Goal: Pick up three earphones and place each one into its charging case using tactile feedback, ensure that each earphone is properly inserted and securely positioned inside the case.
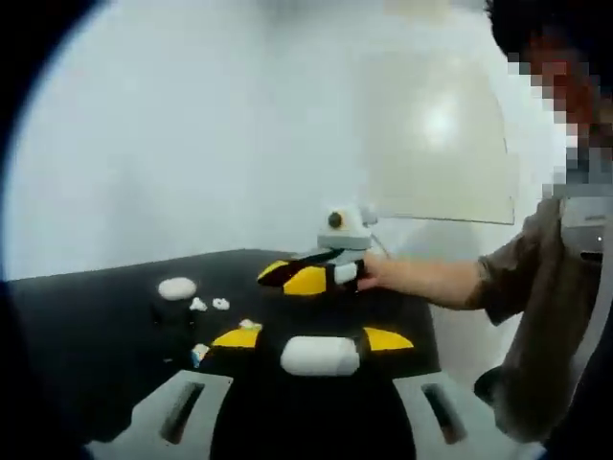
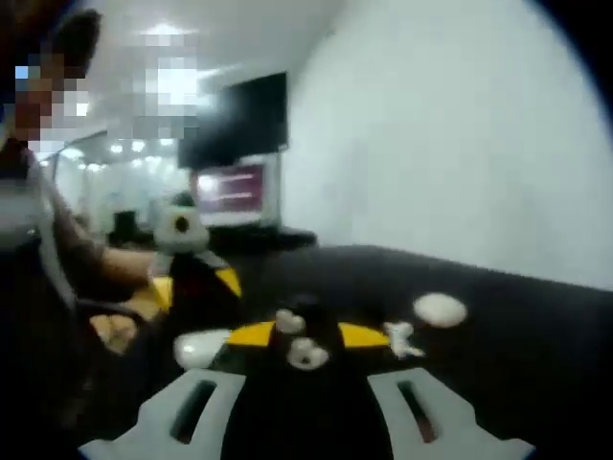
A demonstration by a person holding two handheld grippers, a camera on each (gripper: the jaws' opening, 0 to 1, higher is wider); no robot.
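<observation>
In the left gripper view my left gripper (image 1: 313,338) is open, and a white oblong charging case (image 1: 321,356) lies on the black table between its yellow tips, touching neither. Two loose white earphones (image 1: 209,305) lie to the left beside a rounded white case (image 1: 177,287). My right gripper (image 1: 316,276), held by a hand, hovers behind. In the right gripper view my right gripper (image 2: 307,334) is open over two white earphones (image 2: 306,356) on something dark and blurred. Another earphone (image 2: 400,337) and the rounded case (image 2: 441,309) lie to its right. The oblong case (image 2: 201,347) sits left, under my left gripper (image 2: 192,273).
The black table (image 1: 86,335) ends at a white wall behind it. A person in a brown sleeve (image 1: 517,278) stands at the table's right side. A small blue and orange item (image 1: 199,355) lies by the left jaw. Dark screens (image 2: 235,125) hang in the room beyond.
</observation>
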